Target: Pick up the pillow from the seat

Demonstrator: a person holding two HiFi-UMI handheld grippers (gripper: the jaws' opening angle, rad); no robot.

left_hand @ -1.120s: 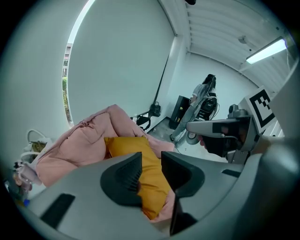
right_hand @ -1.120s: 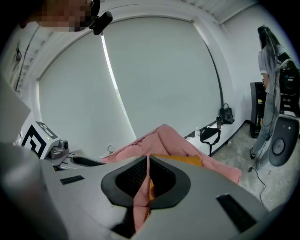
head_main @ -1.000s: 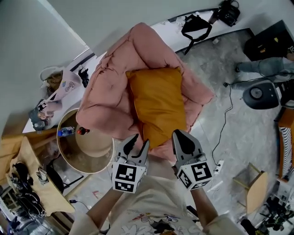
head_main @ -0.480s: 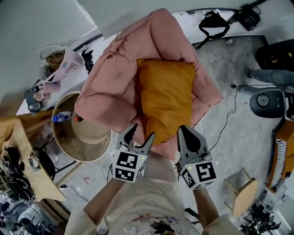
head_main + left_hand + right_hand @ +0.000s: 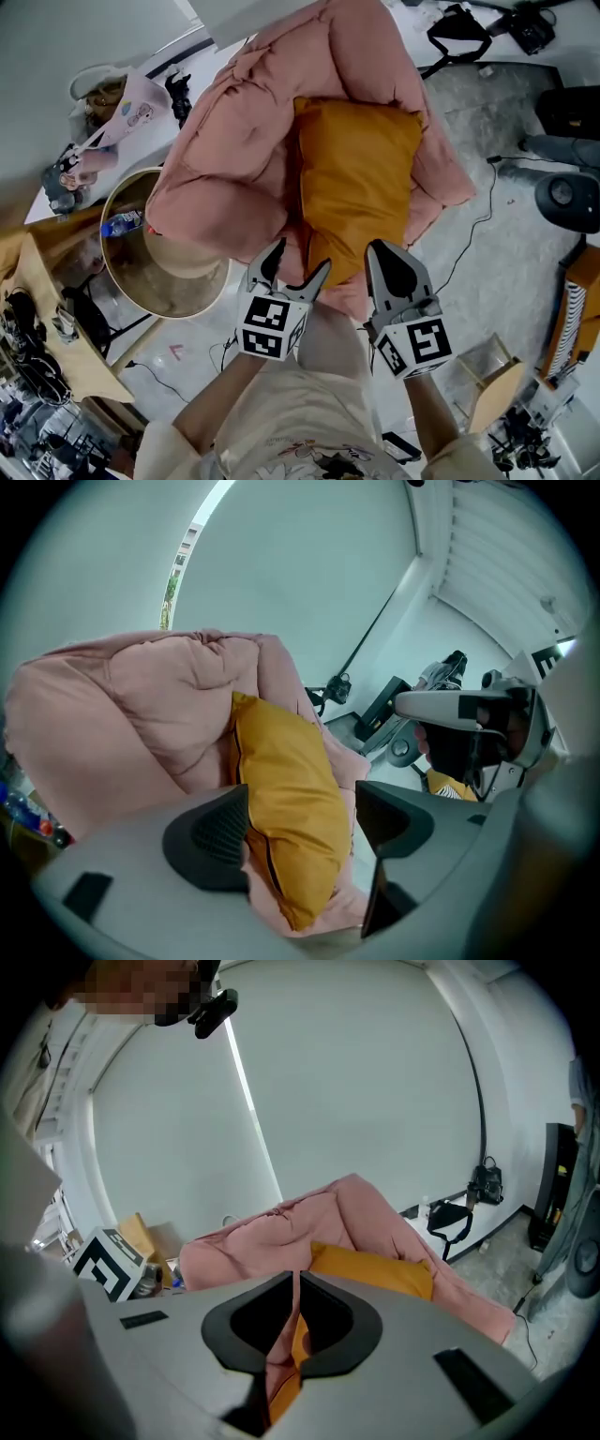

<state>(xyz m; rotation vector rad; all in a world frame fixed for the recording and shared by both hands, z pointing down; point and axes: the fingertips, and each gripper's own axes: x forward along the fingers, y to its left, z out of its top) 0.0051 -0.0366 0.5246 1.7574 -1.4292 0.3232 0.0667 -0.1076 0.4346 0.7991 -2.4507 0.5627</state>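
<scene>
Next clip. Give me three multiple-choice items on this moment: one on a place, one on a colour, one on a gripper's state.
1. Where does the pillow lie?
A. on the floor
B. on the seat
C. on a wooden table

2. What colour is the pillow?
A. orange
B. blue
C. white

3. How do the left gripper's jaws stand?
A. shut on the pillow
B. apart, gripping nothing
C. shut and empty

Answers:
1. B: the pillow rests against the pink seat's cushions.
2. A: it shows orange in all three views.
3. B: the jaws have just been opening and stand apart. The pillow shows through the gap, but neither pad presses on it.
</scene>
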